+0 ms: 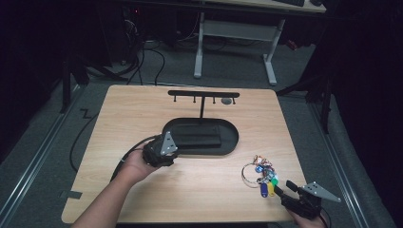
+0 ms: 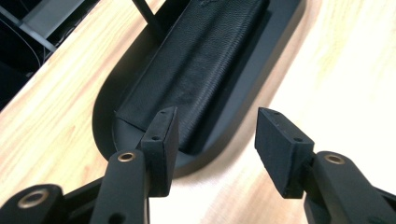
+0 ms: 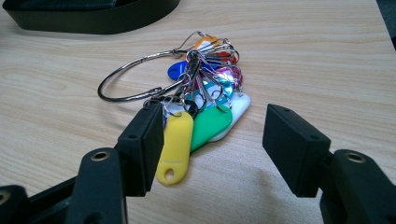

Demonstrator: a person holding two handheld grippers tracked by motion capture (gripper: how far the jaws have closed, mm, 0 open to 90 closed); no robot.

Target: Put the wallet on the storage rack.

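Note:
A bunch of coloured key tags [image 1: 260, 173] on a large metal ring [image 3: 135, 81] lies on the wooden table [image 1: 142, 109] at the front right. My right gripper [image 1: 283, 186] sits just in front of it, low over the table. In the right gripper view its jaws stand open [image 3: 214, 113], with the yellow tag [image 3: 175, 144] and green tag [image 3: 210, 125] lying between them, untouched. My left gripper [image 1: 167, 142] hovers at the near left end of a black oval tray [image 1: 233, 137], open and holding nothing [image 2: 217, 123]. A black textured pad [image 2: 201, 65] lies in the tray.
A black T-shaped rack with small hooks [image 1: 203, 94] rises from the tray's far side, with a small grey thing [image 1: 227, 100] by its right end. A white-legged desk [image 1: 271, 57] stands beyond the table. Black cables [image 1: 81, 137] trail off the left edge.

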